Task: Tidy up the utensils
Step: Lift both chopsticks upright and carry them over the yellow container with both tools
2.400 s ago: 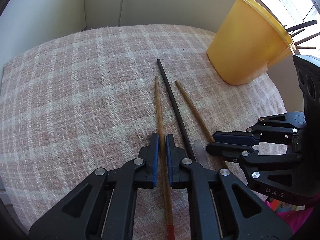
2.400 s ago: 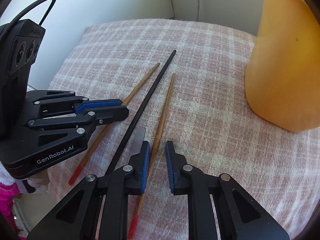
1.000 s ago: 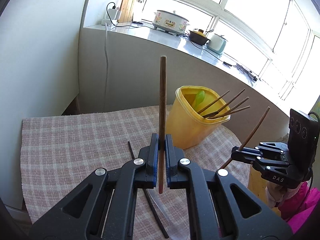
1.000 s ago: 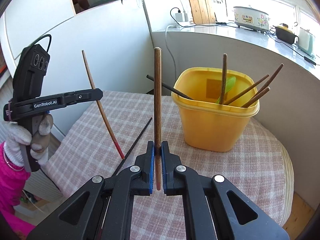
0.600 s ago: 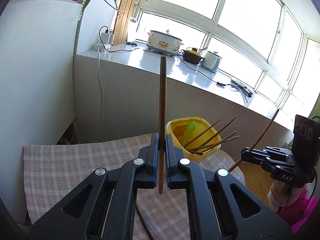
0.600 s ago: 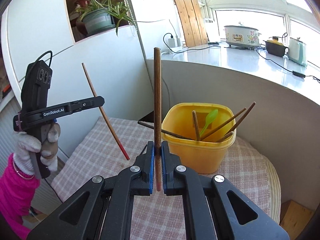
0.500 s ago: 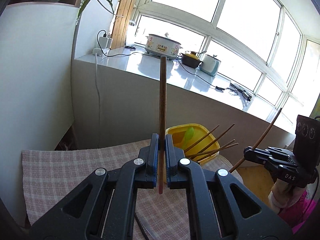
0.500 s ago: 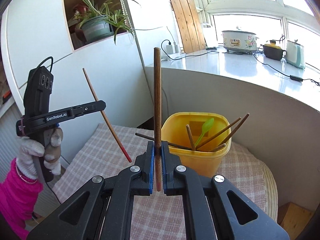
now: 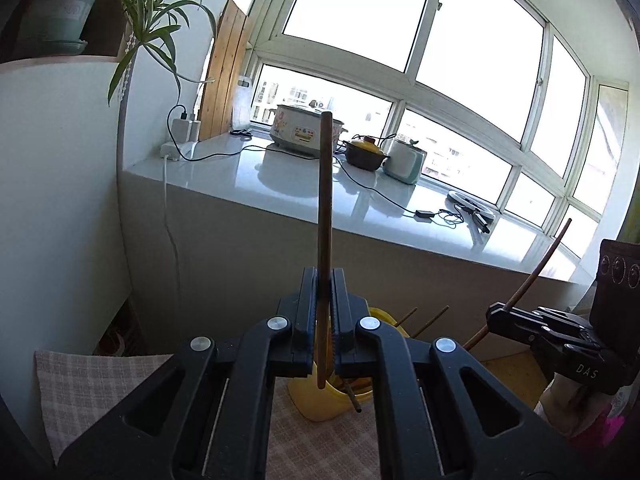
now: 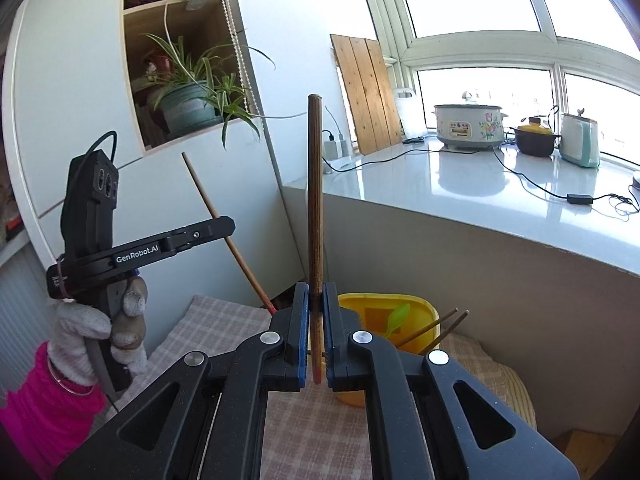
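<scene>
My left gripper (image 9: 323, 280) is shut on a brown wooden chopstick (image 9: 325, 216), held upright high above the table; it also shows in the right wrist view (image 10: 230, 226), chopstick (image 10: 208, 200) slanting. My right gripper (image 10: 315, 296) is shut on a second wooden chopstick (image 10: 315, 208), upright with its red tip down; it shows at the right of the left wrist view (image 9: 492, 318). The yellow utensil bin (image 10: 416, 312) stands below on the table and holds several chopsticks (image 10: 440, 326) and a green spoon (image 10: 396, 318); in the left wrist view the bin (image 9: 320, 404) is mostly hidden behind my jaws.
A pink checked cloth (image 9: 88, 384) covers the small round table. A white counter (image 10: 480, 188) with a rice cooker (image 10: 466, 124), a pot and a kettle runs behind, under large windows. A potted plant (image 10: 188, 104) sits in a wall niche on the left.
Both grippers closed on a chopstick on the cloth, lifted it and kept rising and tilting up; the bin has dropped low in both views.
</scene>
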Available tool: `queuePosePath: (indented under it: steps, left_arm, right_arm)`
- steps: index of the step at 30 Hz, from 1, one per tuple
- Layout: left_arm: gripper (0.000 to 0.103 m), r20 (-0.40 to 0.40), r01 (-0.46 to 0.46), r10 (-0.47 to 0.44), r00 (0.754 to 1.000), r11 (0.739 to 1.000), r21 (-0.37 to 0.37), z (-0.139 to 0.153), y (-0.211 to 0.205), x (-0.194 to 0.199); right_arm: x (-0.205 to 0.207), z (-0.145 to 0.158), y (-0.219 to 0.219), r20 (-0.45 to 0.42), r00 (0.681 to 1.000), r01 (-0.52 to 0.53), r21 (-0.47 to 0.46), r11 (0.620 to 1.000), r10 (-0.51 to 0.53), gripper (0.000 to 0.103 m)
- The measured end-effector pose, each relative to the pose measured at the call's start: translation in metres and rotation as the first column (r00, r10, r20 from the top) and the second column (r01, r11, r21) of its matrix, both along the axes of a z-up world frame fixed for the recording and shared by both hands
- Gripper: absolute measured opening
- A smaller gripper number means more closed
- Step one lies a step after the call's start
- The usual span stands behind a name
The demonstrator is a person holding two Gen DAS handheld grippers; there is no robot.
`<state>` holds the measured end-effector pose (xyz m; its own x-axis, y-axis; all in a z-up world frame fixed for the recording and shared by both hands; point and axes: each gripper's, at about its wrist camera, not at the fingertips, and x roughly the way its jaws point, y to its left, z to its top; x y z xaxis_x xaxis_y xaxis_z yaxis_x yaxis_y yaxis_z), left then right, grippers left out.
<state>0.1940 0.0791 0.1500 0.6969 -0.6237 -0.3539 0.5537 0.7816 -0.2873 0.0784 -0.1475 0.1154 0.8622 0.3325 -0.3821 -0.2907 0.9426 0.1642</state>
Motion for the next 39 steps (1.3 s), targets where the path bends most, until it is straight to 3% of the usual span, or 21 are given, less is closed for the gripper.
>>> queuePosePath:
  steps: [9,26,39]
  left_arm:
    - [0.004,0.005,0.021,-0.021,1.000,1.000,-0.009,0.001,-0.022,0.011]
    - [0.004,-0.062,0.034,-0.031,0.998,0.998,0.043,-0.032,-0.047,0.029]
    - [0.004,-0.065,0.051,-0.045,0.997,0.994,0.096,-0.046,-0.058,0.024]
  right_arm:
    - [0.014,0.001,-0.001,0.032,0.998,0.062,-0.032,0.998,-0.061,0.005]
    - [0.052,-0.022,0.005,-0.071,0.994,0.071,-0.088,0.994,-0.078,0.005]
    - [0.054,-0.031,-0.007,-0.122,0.986,0.102,-0.082,0.991,-0.111,0.005]
